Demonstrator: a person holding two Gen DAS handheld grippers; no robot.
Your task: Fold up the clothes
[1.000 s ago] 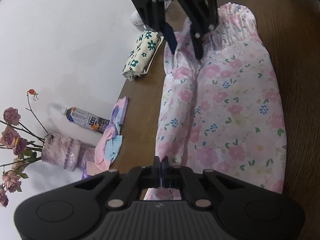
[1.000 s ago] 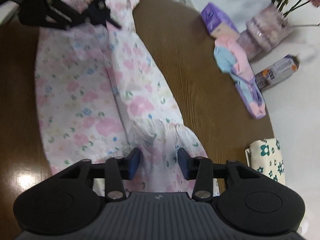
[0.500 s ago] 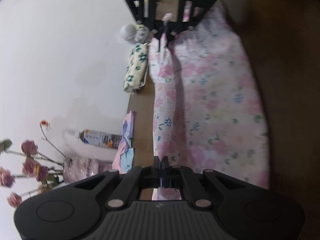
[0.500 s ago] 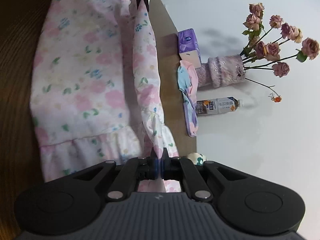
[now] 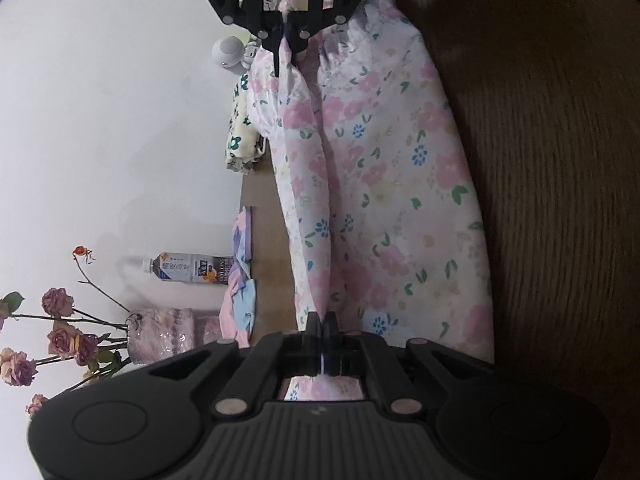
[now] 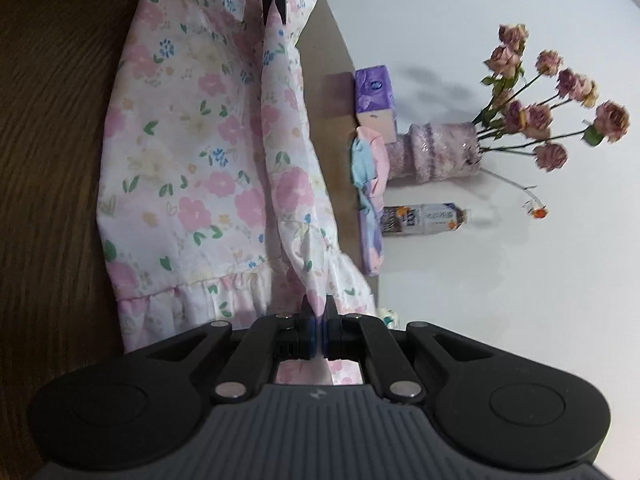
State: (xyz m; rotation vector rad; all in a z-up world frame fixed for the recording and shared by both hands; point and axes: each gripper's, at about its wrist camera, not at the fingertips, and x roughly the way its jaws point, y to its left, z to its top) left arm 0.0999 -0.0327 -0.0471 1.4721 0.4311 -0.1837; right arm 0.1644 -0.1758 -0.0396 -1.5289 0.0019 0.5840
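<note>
both hand-held grippers (image 5: 321,322) (image 6: 318,312) clamped on floral garment (image 5: 384,184) edge

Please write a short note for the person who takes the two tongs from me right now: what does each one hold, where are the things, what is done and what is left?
Left tongs: shut on one end of the floral garment's raised long edge.
Right tongs: shut on the same edge at the ruffled end.
The edge is lifted and stretched between them; the rest lies flat on the brown table.
Beside it: a folded pastel cloth, a bottle, a vase.
Done: both ends gripped.
Left: probably lay the edge over the flat part, then fold further.
</note>
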